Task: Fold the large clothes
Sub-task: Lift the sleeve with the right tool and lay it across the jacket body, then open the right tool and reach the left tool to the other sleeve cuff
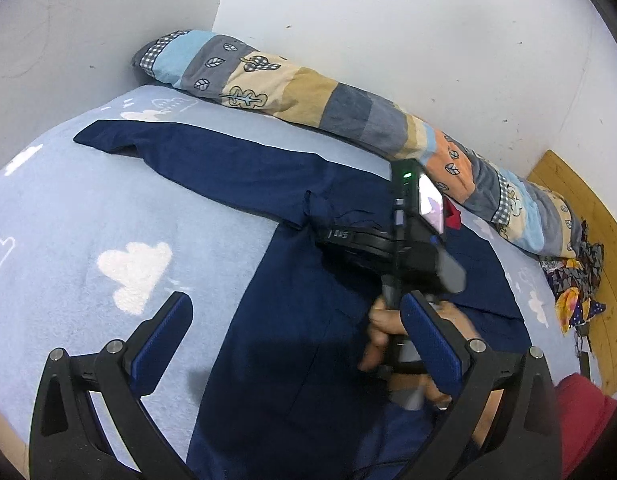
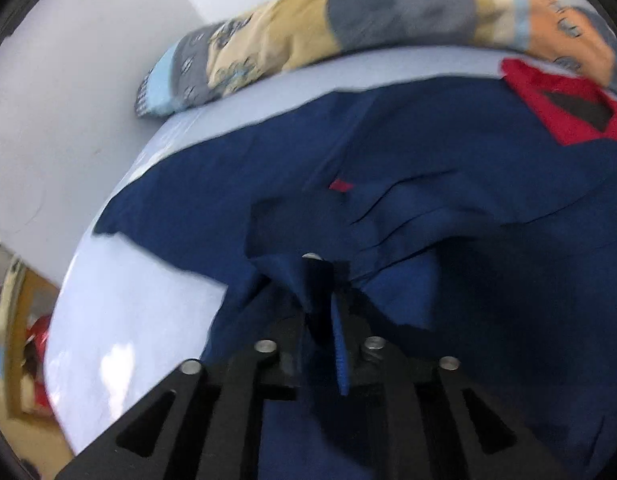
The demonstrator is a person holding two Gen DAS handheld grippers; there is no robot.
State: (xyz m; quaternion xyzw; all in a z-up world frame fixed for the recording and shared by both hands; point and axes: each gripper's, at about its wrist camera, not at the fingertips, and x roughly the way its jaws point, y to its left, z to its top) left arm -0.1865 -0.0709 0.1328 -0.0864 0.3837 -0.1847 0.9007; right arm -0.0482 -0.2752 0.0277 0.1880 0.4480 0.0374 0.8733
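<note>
A large navy garment [image 1: 268, 360] lies spread on the bed, one sleeve [image 1: 168, 148] stretched toward the far left and red lining [image 1: 452, 216] at its collar. My left gripper [image 1: 296, 300] hovers open above the garment's body, nothing between its blue pads. A hand [image 1: 378, 332] holds the right tool low over the garment's middle. In the right wrist view the navy garment [image 2: 468, 160] fills the frame, and a gathered fold of it sits between the jaws of my right gripper [image 2: 324, 276]. Those jaws stand slightly apart, with one blue pad [image 2: 340, 344] bare.
The bed sheet [image 1: 88, 220] is light blue with white clouds. A rolled patchwork quilt [image 1: 308, 96] lies along the white wall behind the garment. A heap of patterned cloth [image 1: 576, 280] sits on the wooden floor [image 1: 568, 200] at right. A person's red clothing [image 1: 580, 420] shows at lower right.
</note>
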